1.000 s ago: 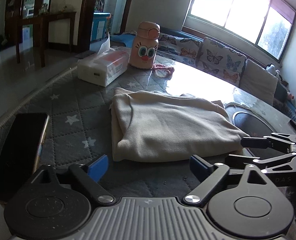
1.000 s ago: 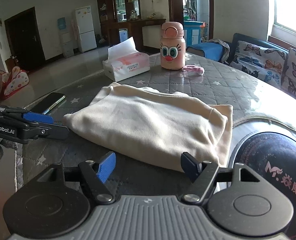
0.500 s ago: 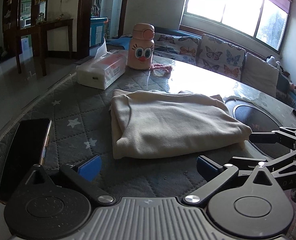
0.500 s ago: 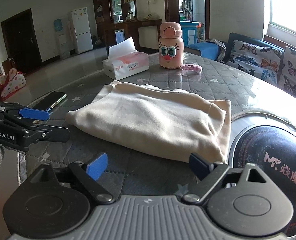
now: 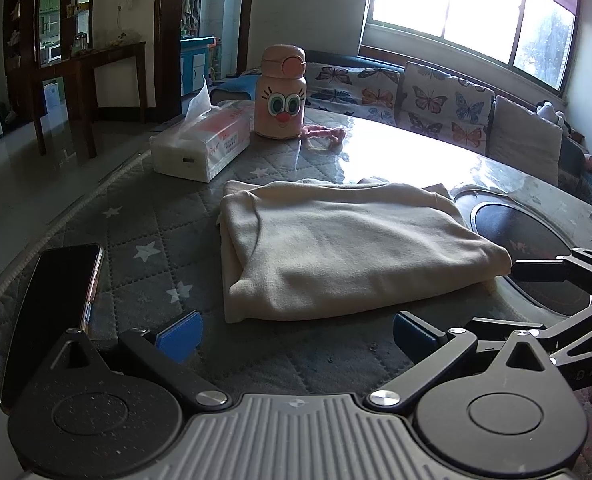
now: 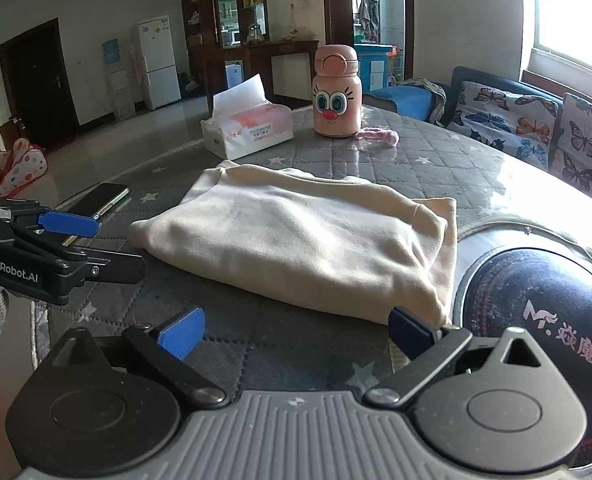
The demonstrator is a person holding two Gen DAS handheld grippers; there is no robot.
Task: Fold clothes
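Cream fleece garment [image 5: 348,256] lies folded, rectangular, on quilted star-print mat [image 5: 144,224].

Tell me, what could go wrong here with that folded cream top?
The phone lies at the table's rim beside the left gripper; a careless sweep might knock it off. The cream top's corner overlaps the black round plate, so the right gripper might snag there.

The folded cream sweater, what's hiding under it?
Under the folded cream sweater only the grey quilted star-patterned table mat shows around its edges. Anything beneath the cloth is covered.
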